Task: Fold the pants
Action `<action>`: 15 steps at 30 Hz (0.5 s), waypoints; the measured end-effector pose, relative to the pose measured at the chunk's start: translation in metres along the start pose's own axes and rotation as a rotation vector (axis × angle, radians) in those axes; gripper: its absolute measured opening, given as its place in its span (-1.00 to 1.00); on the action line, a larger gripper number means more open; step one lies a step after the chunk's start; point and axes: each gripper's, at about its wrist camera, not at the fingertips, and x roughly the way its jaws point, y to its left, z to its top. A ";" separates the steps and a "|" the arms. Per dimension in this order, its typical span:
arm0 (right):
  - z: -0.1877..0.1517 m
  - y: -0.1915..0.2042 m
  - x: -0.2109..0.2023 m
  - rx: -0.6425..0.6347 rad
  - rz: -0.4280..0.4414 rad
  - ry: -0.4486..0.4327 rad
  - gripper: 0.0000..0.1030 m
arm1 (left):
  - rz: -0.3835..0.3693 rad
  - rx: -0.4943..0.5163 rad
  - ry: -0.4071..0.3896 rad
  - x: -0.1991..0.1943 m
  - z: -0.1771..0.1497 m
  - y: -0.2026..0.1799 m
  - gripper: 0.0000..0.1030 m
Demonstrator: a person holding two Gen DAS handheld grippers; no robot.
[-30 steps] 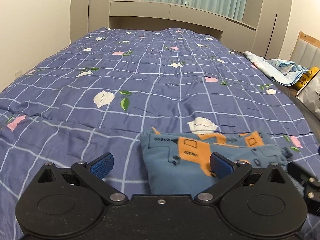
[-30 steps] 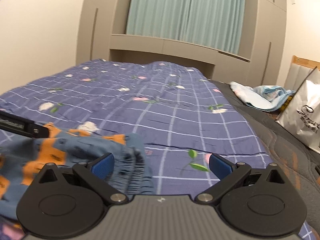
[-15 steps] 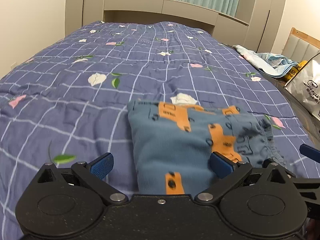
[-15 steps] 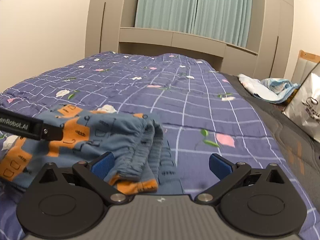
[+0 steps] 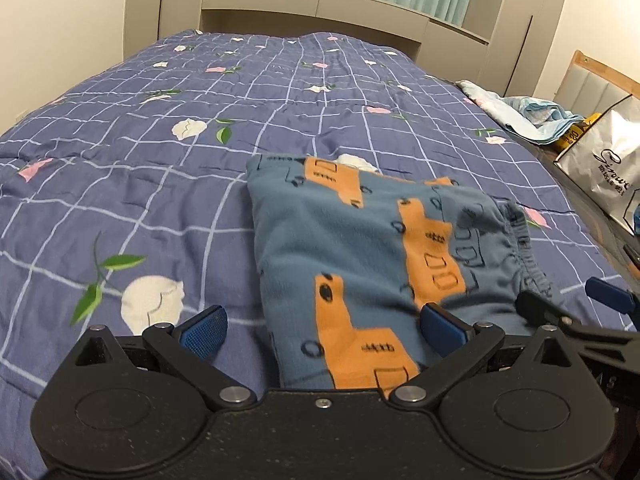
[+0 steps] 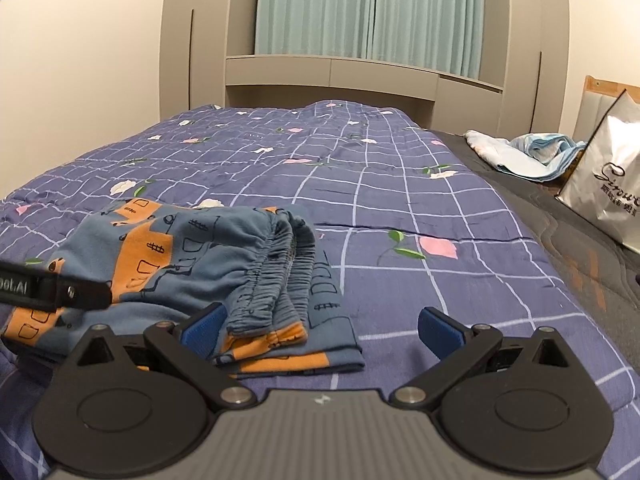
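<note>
The pants [image 5: 360, 256] lie folded in a compact bundle on the bed [image 5: 160, 184], long axis running away from the cameras, elastic waistband [image 6: 276, 276] to the right; left tongs [image 5: 322, 326] spread wide, empty; right tongs [image 6: 320, 326] likewise agape beside the waistband.

pants [image 5: 360, 248] | blue fleece, orange vehicle print | folded into a compact stack, elastic waistband rightward | lying flat just ahead of left gripper [image 5: 322, 326]
</note>
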 end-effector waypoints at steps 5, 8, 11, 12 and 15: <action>-0.003 -0.001 -0.003 0.011 -0.004 -0.011 1.00 | -0.008 -0.012 0.000 -0.002 -0.004 0.002 0.99; -0.007 -0.002 -0.002 0.025 0.002 -0.019 1.00 | -0.007 -0.014 0.000 -0.002 -0.005 0.003 0.99; -0.010 -0.004 -0.002 0.041 0.010 -0.028 1.00 | -0.008 -0.014 0.000 -0.002 -0.005 0.003 0.99; -0.011 -0.004 -0.002 0.045 0.013 -0.030 1.00 | -0.008 -0.014 0.001 -0.002 -0.005 0.003 0.99; -0.012 -0.005 -0.002 0.053 0.016 -0.034 1.00 | -0.009 -0.018 0.002 -0.001 -0.005 0.003 0.99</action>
